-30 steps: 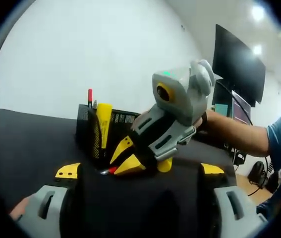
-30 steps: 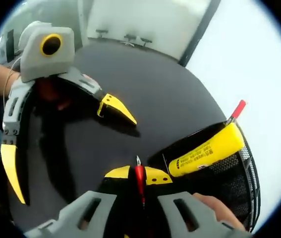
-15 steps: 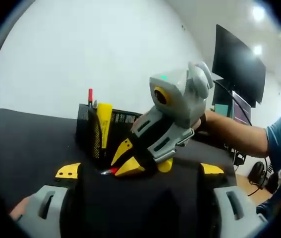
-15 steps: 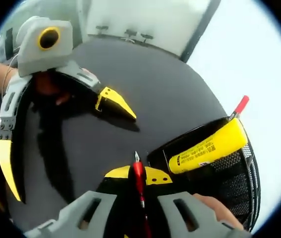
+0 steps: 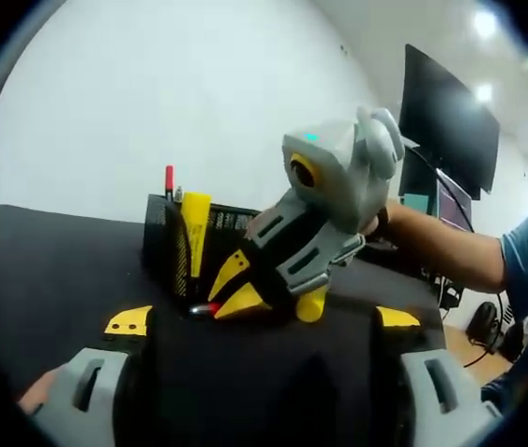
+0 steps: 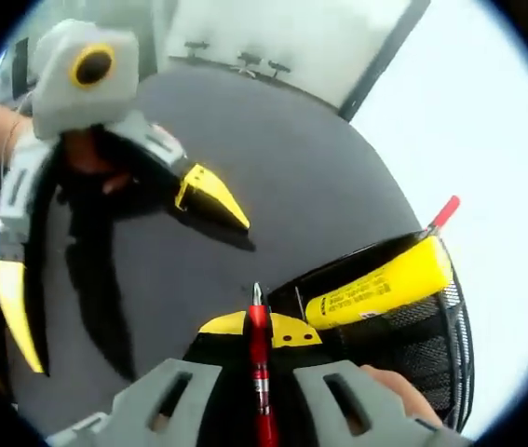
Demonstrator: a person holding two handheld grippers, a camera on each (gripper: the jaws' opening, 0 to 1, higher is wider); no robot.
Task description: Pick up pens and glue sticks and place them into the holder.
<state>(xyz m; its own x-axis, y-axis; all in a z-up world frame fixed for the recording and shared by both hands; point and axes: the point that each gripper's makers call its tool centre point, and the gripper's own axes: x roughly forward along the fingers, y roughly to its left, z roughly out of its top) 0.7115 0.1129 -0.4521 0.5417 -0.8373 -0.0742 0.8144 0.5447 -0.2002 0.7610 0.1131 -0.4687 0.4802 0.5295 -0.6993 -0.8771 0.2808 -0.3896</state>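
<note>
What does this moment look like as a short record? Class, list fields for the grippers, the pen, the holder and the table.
right gripper: shut on red pen
left gripper: open, holding nothing
holder: black mesh, contains a yellow glue stick and a red-tipped pen
red pen position: tip near the holder's rim, not inside
table: dark cloth surface

Both views are brightly lit by white ceiling lights (image 5: pixel 484 93); edges are bent by fisheye distortion, and slight motion blur is seen.
</note>
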